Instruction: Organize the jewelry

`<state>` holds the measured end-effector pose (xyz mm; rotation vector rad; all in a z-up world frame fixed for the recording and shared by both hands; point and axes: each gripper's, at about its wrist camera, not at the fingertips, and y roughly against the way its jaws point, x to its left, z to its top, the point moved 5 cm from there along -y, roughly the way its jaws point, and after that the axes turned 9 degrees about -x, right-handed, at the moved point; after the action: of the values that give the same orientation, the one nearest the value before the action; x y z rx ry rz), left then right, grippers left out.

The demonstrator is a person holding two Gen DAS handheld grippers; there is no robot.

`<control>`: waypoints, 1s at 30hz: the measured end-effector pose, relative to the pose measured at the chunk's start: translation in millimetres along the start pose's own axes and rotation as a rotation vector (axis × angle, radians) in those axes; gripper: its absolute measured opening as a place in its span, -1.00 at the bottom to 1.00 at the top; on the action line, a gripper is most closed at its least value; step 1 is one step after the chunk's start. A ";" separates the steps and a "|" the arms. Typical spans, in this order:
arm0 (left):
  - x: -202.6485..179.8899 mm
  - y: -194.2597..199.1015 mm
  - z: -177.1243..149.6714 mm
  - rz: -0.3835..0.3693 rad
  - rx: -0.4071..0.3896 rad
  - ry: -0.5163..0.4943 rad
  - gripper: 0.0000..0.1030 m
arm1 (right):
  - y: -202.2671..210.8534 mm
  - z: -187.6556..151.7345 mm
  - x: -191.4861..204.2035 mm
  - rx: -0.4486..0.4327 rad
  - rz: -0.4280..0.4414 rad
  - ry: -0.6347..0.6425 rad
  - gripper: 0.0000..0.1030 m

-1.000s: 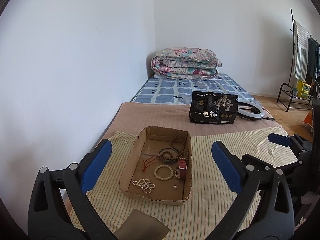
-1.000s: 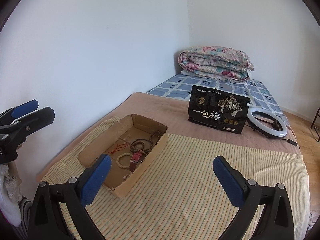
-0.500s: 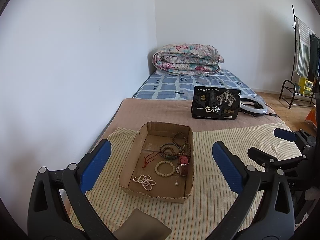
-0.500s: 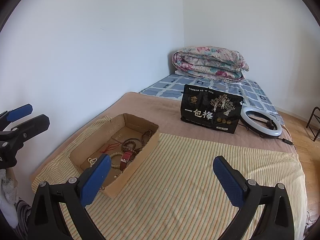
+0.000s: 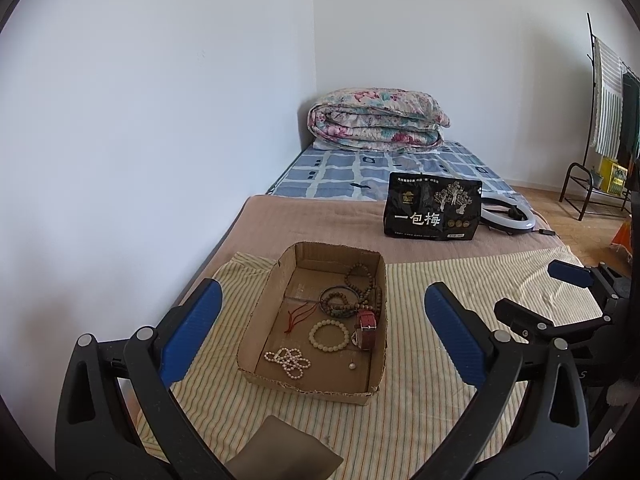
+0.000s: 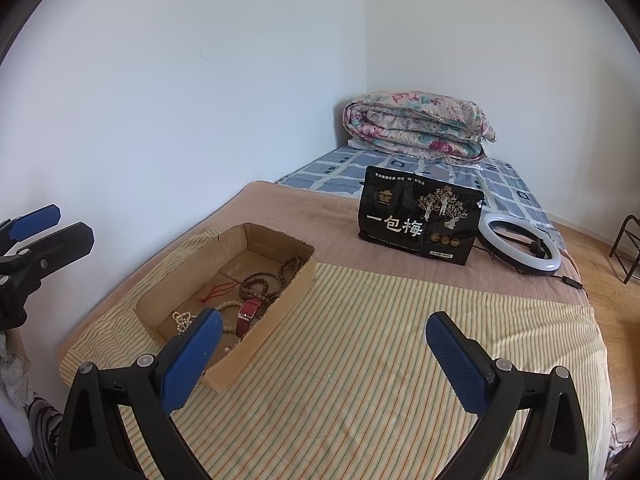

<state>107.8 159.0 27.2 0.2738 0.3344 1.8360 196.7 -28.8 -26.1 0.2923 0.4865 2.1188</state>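
Left tool hovers over near end of cardboard box, fingers wide apart, empty. Right tool hovers right of box above striped cloth, fingers spread, empty. Pearl strand, cream bead bracelet, red-strap watch lie inside box on bed.

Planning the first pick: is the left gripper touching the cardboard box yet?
Apart. Left wrist view shows the left gripper open, above the cardboard box.
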 end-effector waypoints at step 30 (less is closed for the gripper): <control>0.5 -0.6 -6.0 0.000 0.010 -0.001 1.00 | -2.8 -5.1 -1.6 0.018 0.001 -0.001 0.99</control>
<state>106.0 159.2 21.4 0.2810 0.3429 1.8343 197.7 -29.9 -32.0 0.3037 0.5053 2.1163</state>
